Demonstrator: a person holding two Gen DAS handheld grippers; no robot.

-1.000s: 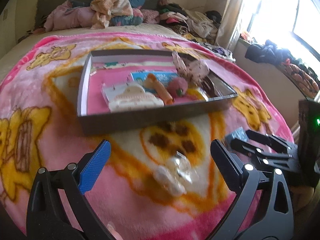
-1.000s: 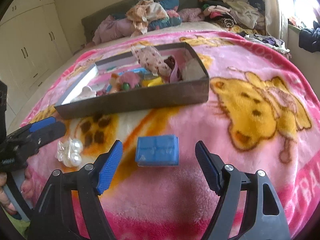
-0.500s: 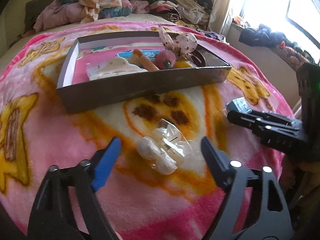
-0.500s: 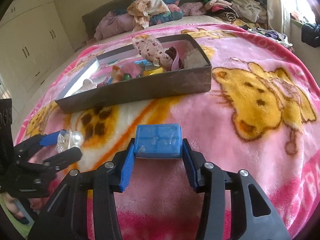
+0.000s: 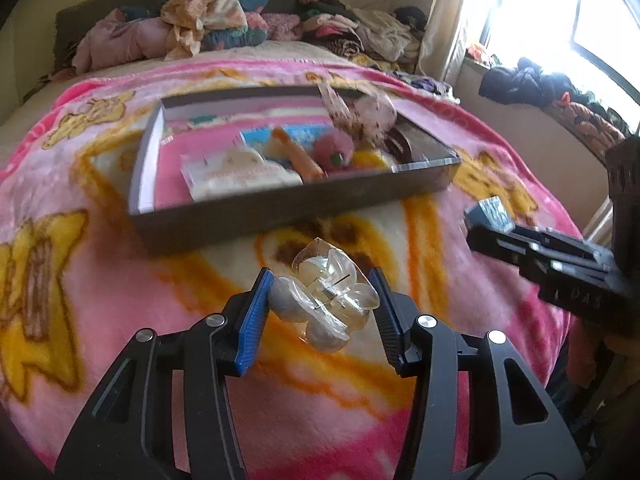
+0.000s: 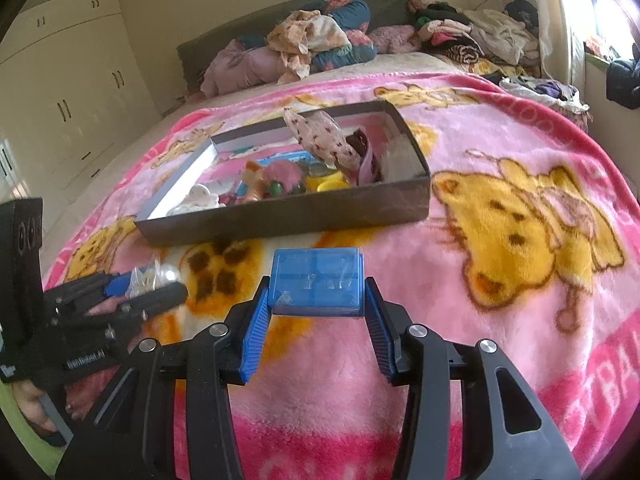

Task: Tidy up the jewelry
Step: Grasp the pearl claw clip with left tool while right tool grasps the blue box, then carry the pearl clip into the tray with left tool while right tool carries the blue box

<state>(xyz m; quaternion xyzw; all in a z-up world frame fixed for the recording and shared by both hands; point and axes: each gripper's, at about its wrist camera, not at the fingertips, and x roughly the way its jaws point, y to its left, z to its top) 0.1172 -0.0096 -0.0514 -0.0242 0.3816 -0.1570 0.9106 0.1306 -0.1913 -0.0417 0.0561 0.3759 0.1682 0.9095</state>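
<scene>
Right now the left gripper is clamped on a clear, pearl-beaded plastic hair claw just above the pink cartoon-print fleece blanket, while the right gripper pinches a translucent blue plastic compartment box, both short of the shallow dark cardboard tray of trinkets. The rounded, glossy clip could squirt from the ribbed pads if squeezed off-centre, and the blue box, held only by its near end, might tilt or spring open when lifted.

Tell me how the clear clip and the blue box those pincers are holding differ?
The hair claw clip is see-through, rounded and lobed; the blue case is a tinted, flat-sided rectangle. The clip sits in the left hand-held gripper, the case in the right hand-held gripper. Both are clamped between blue pads, short of the dark tray.
</scene>
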